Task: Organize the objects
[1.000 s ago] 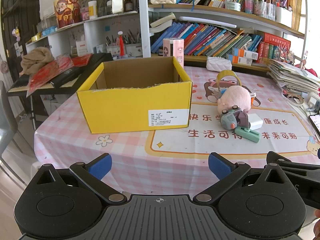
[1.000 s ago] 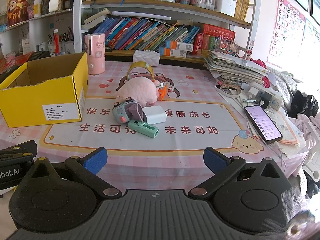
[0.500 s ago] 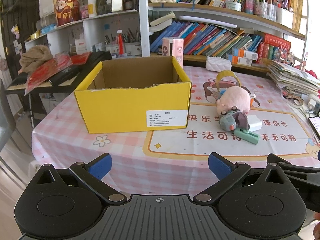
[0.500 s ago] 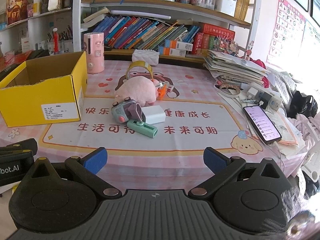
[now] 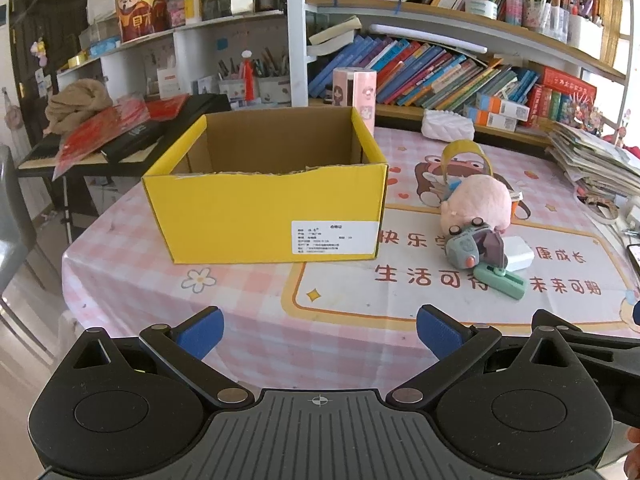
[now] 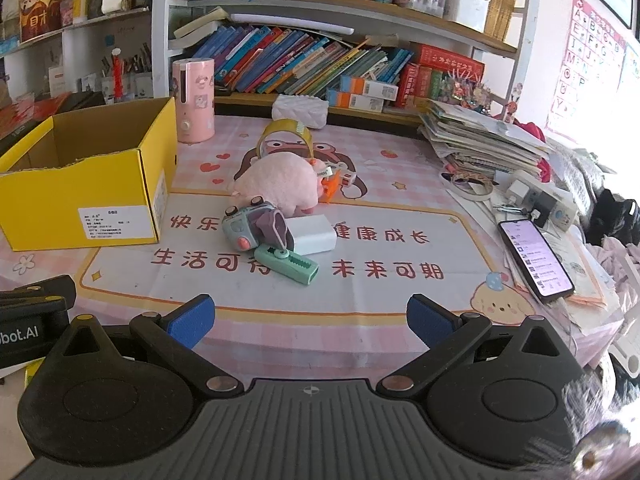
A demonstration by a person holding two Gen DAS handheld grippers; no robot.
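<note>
An open yellow cardboard box stands on the pink checked tablecloth, its inside empty as far as shows. To its right lies a cluster: a pink plush pig, a grey-blue toy car, a white charger block, a green stapler-like tool and a tape roll. My left gripper hangs open near the table's front edge, facing the box. My right gripper is open too, short of the cluster, holding nothing.
A pink cylinder stands behind the box. A phone, chargers and a paper stack crowd the right side. Bookshelves line the back. A dark side table with red items sits left of the table.
Both views have drawn slightly back and down from the table; the box and the cluster look a little farther off. Nothing on the table has moved, and both grippers stay open.
</note>
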